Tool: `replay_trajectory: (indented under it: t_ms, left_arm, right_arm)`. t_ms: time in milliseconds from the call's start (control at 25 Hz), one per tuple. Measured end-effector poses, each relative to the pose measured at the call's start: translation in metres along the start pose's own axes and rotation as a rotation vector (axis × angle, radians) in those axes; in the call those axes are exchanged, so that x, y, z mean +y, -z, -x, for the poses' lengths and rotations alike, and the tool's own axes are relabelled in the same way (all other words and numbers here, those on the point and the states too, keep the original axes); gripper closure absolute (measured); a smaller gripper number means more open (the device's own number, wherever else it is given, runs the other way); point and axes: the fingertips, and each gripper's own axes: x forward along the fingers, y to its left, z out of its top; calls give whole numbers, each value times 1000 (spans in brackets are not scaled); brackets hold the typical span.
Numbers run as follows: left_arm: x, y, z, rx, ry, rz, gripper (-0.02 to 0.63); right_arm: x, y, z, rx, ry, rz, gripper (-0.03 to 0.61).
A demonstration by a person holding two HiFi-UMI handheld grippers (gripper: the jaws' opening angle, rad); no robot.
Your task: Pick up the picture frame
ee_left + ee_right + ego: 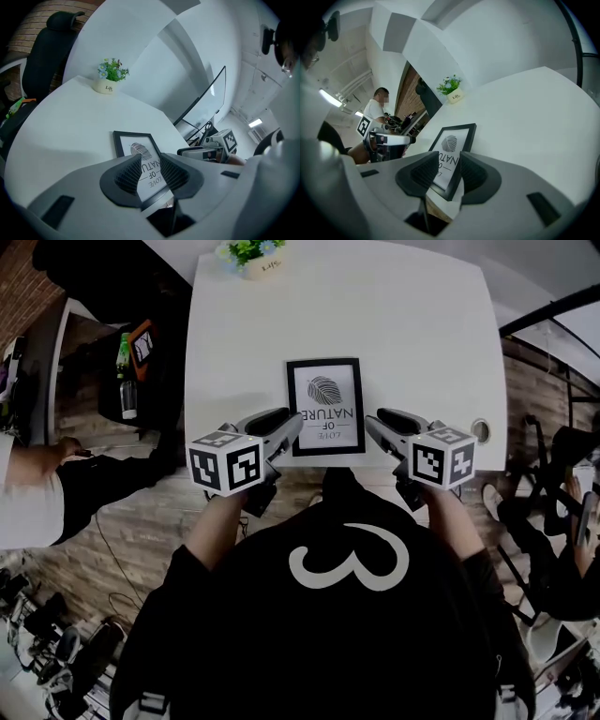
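Observation:
The black picture frame (325, 406) with a leaf print lies flat on the white table (422, 334), close to its near edge. My left gripper (292, 429) sits at the frame's near left corner, and my right gripper (373, 424) at its near right corner. In the left gripper view the jaws (151, 172) stand apart, and the frame (133, 146) shows through the gap, untouched by the ribbed pads (127, 174). The right gripper view is alike: its jaws (449, 172) are apart, with the frame's edge (458, 139) in the gap and no pad pressing on it.
A small potted plant (251, 255) stands at the table's far edge. A round cable hole (481, 431) is near the right front corner. A black chair (47, 51) stands beyond the table on the left. Bottles (125, 381) and a seated person (28, 493) are off to the left.

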Motion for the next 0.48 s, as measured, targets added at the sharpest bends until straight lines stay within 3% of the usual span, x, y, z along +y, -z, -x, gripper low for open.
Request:
replay_trajectory:
  t_ms: [480]
  left_arm:
    - [33, 33, -24, 105, -92, 26, 474]
  right_arm:
    - [-17, 21, -36, 116, 63, 25, 445]
